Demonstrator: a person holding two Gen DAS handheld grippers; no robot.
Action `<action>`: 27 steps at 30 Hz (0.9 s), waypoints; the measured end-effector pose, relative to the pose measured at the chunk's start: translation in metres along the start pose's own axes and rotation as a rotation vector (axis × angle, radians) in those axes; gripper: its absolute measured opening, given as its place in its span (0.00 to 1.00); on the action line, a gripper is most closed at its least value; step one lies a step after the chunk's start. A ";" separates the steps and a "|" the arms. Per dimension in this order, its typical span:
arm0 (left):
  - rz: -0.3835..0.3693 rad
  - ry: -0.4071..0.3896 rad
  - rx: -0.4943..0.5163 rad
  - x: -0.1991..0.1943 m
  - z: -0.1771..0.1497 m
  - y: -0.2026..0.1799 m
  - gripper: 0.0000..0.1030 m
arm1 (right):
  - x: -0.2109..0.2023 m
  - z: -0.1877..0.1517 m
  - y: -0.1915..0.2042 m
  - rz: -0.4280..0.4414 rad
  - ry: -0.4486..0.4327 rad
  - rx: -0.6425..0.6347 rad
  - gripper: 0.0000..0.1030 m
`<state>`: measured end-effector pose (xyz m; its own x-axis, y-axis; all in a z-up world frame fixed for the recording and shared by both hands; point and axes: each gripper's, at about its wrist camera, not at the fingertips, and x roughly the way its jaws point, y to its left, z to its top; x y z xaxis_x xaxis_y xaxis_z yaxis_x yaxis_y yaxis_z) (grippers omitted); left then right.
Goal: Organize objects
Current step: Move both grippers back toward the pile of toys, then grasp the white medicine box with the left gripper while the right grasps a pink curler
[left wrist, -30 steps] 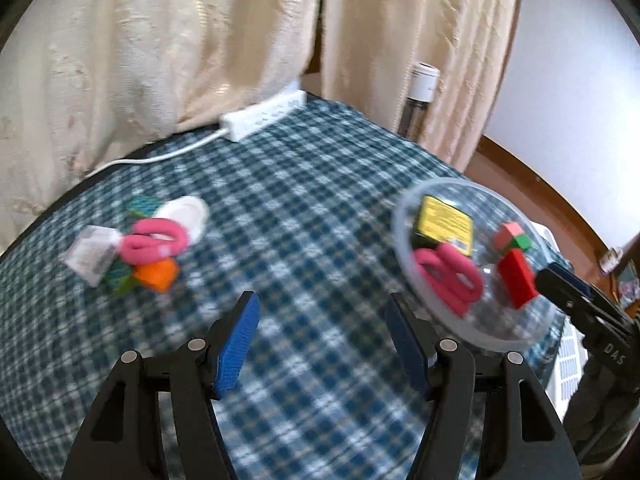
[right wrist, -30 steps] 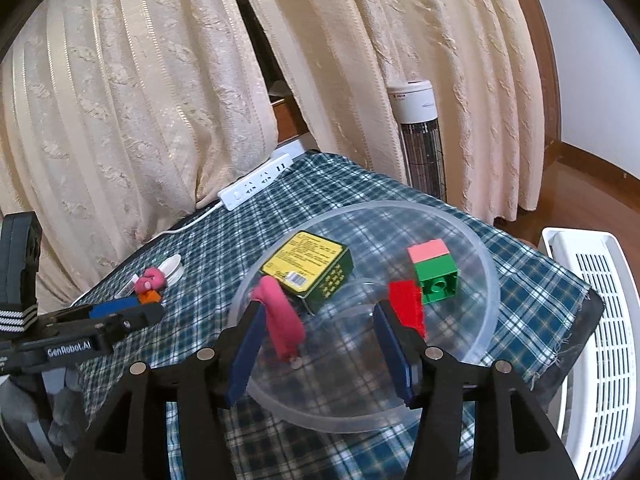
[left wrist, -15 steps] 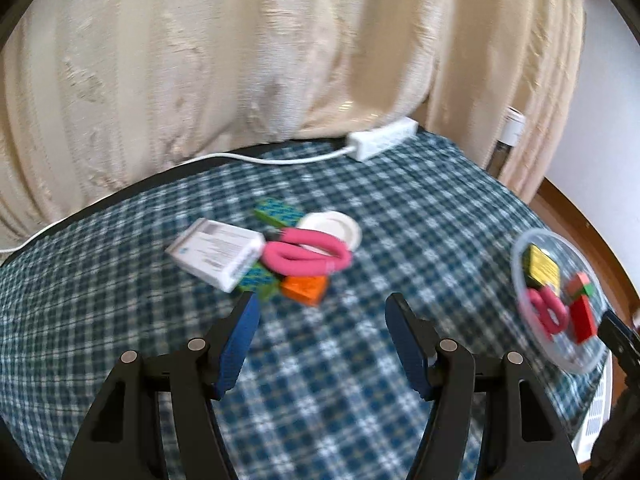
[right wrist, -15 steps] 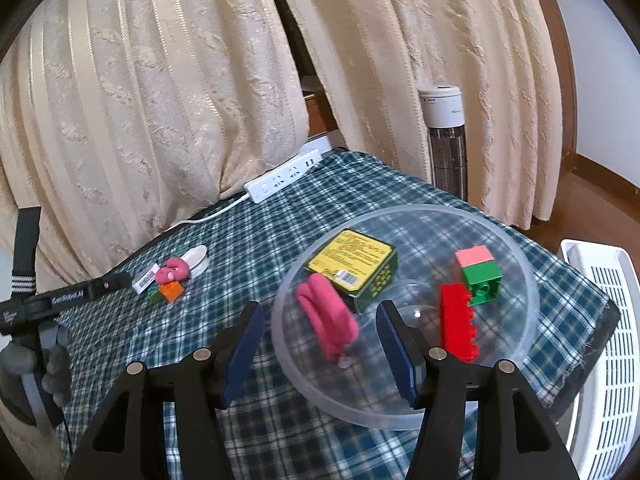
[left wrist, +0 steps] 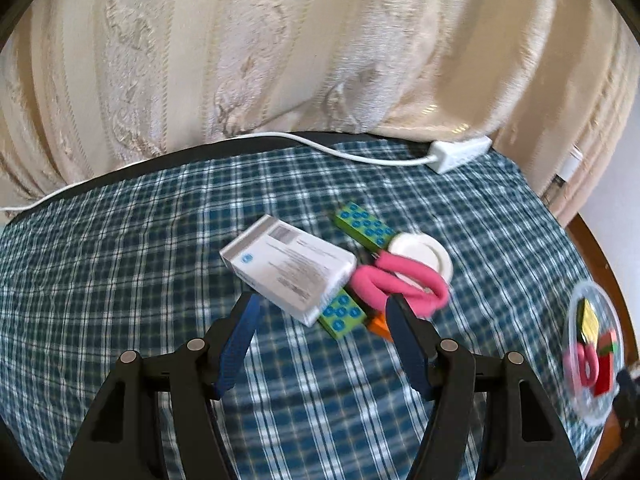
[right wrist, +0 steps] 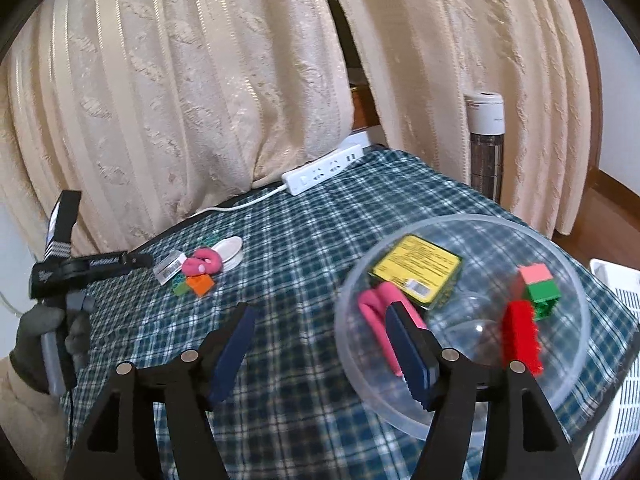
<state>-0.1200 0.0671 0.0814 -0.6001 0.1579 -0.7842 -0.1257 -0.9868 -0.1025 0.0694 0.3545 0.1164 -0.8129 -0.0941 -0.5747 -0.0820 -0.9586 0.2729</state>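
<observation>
Plaid cloth (right wrist: 304, 240) | bowl (right wrist: 568, 376) — tin (right wrist: 416, 268), bricks (right wrist: 520, 340) | right jaws opening, left apart — both empty

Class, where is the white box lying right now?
In the left wrist view, the white box lies mid-table on the checked cloth, left of the pink loop, overlapping a green brick.
</observation>
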 end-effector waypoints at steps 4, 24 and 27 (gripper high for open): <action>-0.007 0.037 -0.070 0.016 0.015 0.011 0.70 | 0.010 0.000 0.009 0.012 0.013 -0.013 0.69; 0.051 0.125 -0.249 0.083 0.037 0.018 0.73 | 0.064 -0.006 0.030 0.058 0.113 -0.027 0.69; 0.069 0.123 -0.257 0.087 0.040 0.017 0.75 | 0.069 -0.007 0.033 0.063 0.122 -0.027 0.69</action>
<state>-0.2056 0.0652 0.0357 -0.4984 0.1002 -0.8612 0.1256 -0.9745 -0.1860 0.0147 0.3147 0.0800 -0.7399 -0.1851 -0.6467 -0.0159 -0.9563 0.2919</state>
